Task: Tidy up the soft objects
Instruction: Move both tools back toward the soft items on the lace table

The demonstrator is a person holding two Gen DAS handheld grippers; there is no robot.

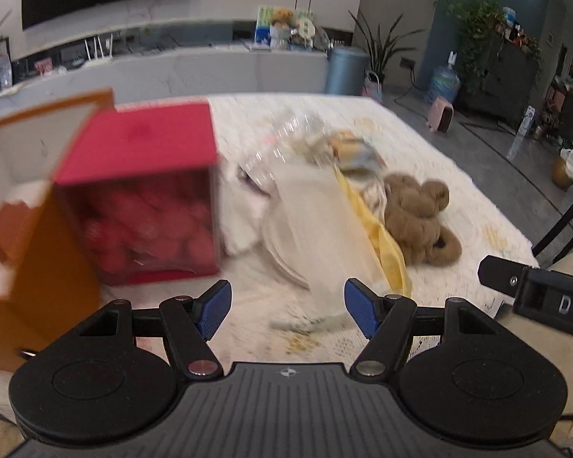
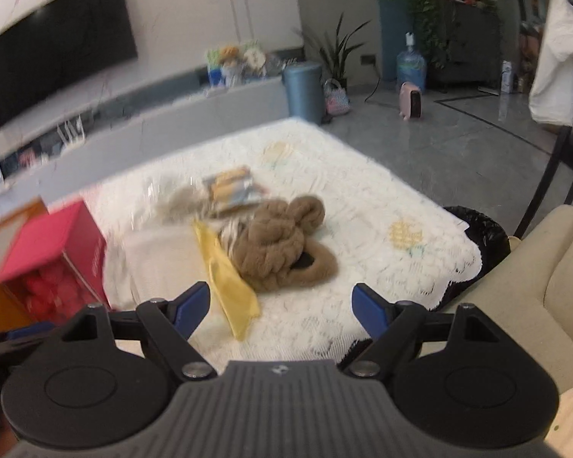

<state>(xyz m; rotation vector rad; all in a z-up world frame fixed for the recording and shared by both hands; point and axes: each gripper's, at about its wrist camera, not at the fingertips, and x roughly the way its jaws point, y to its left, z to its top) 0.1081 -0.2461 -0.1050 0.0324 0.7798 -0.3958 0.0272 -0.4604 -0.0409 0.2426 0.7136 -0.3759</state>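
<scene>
Brown plush: a fuzzy brown soft toy (image 1: 420, 221) with rounded ears lies slumped on its side toward the right of the desk, a dark oval patch showing on its lower part (also clear in the right wrist view (image 2: 282, 248)).
Yellow cloth: a thin yellow fabric strip (image 1: 386, 244) runs diagonally just beside the plush on its left, touching it; in the right wrist view (image 2: 225, 278) its lower end lies flat on the cover.
White fabric: a pale folded cloth (image 1: 309, 225) lies left of the yellow strip, blurred by motion.
Packet: a small blue-and-orange wrapped pack (image 2: 231, 189) sits behind the plush, with crinkled clear plastic (image 1: 282, 141) near it.
Red box: a pink-red box (image 1: 149, 191) with a see-through front stands at the left; rounded red shapes fill it, too blurred to identify.
Orange box: an open orange carton (image 1: 30, 229) stands tilted, touching the red box on its left; its white inside shows, contents unclear.
Desk: a white lace-patterned cover (image 2: 382, 206) spreads under everything.
Left gripper (image 1: 288, 307): jaws spread wide, holding nothing, above the near edge by the white fabric.
Right gripper (image 2: 280, 309): jaws spread wide and empty, near the lower end of the yellow cloth, in front of the plush.
</scene>
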